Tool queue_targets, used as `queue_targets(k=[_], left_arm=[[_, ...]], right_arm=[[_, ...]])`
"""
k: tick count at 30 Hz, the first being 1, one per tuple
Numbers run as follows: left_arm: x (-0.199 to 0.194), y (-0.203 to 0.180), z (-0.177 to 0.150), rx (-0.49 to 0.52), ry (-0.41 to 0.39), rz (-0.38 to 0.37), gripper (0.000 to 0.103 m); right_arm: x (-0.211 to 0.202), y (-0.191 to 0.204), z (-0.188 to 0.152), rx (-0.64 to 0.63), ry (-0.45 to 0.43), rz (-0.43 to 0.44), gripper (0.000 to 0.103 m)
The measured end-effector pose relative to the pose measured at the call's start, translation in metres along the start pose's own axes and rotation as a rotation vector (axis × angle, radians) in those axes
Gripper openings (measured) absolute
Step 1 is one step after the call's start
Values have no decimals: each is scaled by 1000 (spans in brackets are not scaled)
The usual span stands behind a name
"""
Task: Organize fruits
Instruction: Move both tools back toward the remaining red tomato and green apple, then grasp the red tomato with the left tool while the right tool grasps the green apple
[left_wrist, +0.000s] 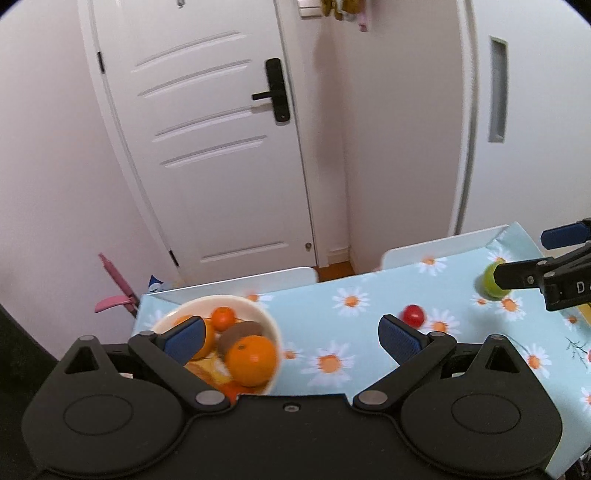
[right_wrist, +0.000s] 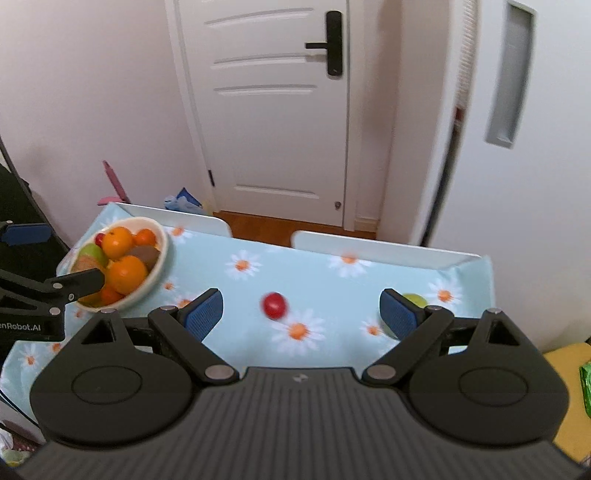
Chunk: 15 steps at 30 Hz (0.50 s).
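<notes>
A cream bowl (right_wrist: 162, 254) sits on the surface (right_wrist: 332, 291), which has a light blue cloth with white daisies on it. The bowl stands upright with its open side up, and it is full of fruit: a big orange (right_wrist: 126, 274) in front, another orange (right_wrist: 117, 242) behind it, a small orange (right_wrist: 144, 237), a brown round fruit (right_wrist: 144, 255) and a green fruit (right_wrist: 92, 253). All the fruits are round, so they do not point any way. A small red fruit (right_wrist: 274, 305) lies on the cloth, well apart from the bowl, out to the bowl's right. It looks a bit blurry. A green fruit (left_wrist: 493, 282) lies even farther to the right of the bowl, near the far right corner of the cloth. The left claw (left_wrist: 291, 336) is wide open and holds nothing. One blue pad (left_wrist: 186, 338) hangs over the bowl, and the other pad is over the cloth near the red fruit. The right claw (right_wrist: 301, 314) is wide open too and holds nothing. The red fruit shows in the gap between its pads, and one pad (right_wrist: 400, 315) covers part of the green fruit. Behind the bowl, past the far edge of the surface, stand two white chair backs (right_wrist: 376, 251), a white door (right_wrist: 273, 110) with a black handle (right_wrist: 330, 44), and a pink thing (right_wrist: 112, 184) leaning at the wall.
</notes>
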<state>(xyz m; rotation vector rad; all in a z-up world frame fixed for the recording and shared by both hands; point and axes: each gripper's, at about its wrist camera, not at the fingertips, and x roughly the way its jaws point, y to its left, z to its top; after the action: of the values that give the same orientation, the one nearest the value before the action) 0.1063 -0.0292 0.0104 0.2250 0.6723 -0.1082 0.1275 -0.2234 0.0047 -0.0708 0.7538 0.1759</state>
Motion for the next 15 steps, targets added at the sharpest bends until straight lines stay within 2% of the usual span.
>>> queue_targets(k=[8,15], left_arm=[[22,-55,1,17,34,-28,99],[61,-93,-1,25,83,-50,95]], right_arm=[[19,-63,-17,0,44,-11,103],[50,-100,-30,-16,80,-6,103]])
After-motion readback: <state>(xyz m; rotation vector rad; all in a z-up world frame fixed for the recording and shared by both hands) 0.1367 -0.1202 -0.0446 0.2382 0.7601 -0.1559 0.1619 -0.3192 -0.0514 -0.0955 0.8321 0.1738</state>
